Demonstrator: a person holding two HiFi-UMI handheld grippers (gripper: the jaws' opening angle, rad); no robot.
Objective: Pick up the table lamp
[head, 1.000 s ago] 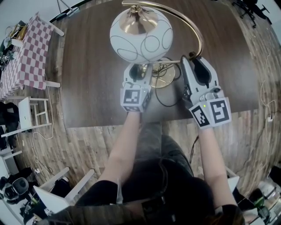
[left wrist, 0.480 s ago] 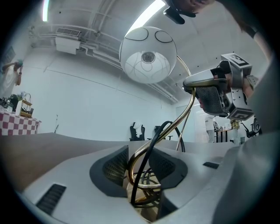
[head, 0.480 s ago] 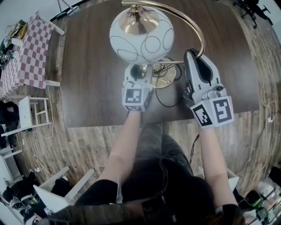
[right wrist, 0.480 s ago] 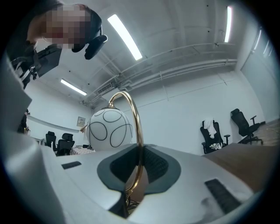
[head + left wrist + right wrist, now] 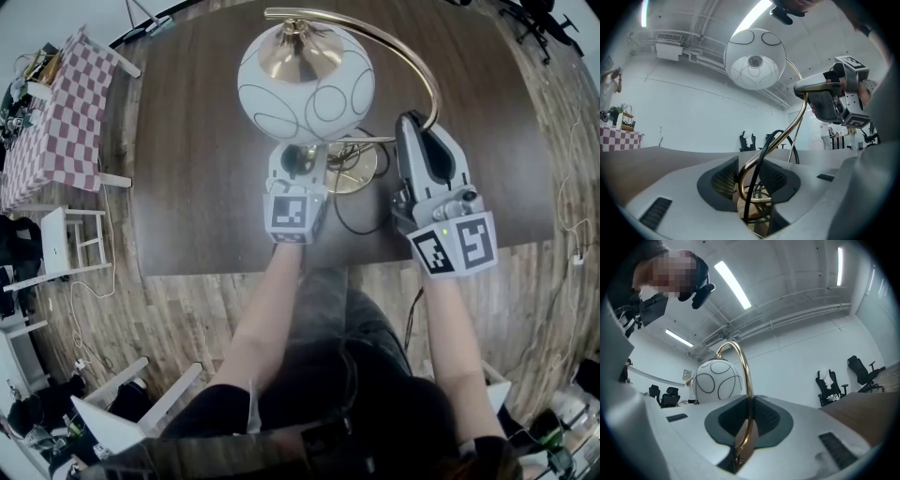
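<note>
Both my grippers are on the table lamp (image 5: 309,94), which sits top centre in the head view on the dark wood table (image 5: 187,141).
Lamp: white globe shade (image 5: 754,58) with thin black circle lines and a brass cap, hung from a slim brass arm (image 5: 749,390) that arcs over from the right of the shade and comes down to a round brass base (image 5: 359,169) just below and right of the globe. Left gripper (image 5: 751,178) sits low at the base, under the shade. Its jaws have just been closing and stand part-way in, pads against the curled lower stem, with the black cord (image 5: 758,164) in the gap too. Right gripper (image 5: 749,418), right of centre in the head view, has just been closing as well, and its jaws are narrow, pinched on the brass arm.
</note>
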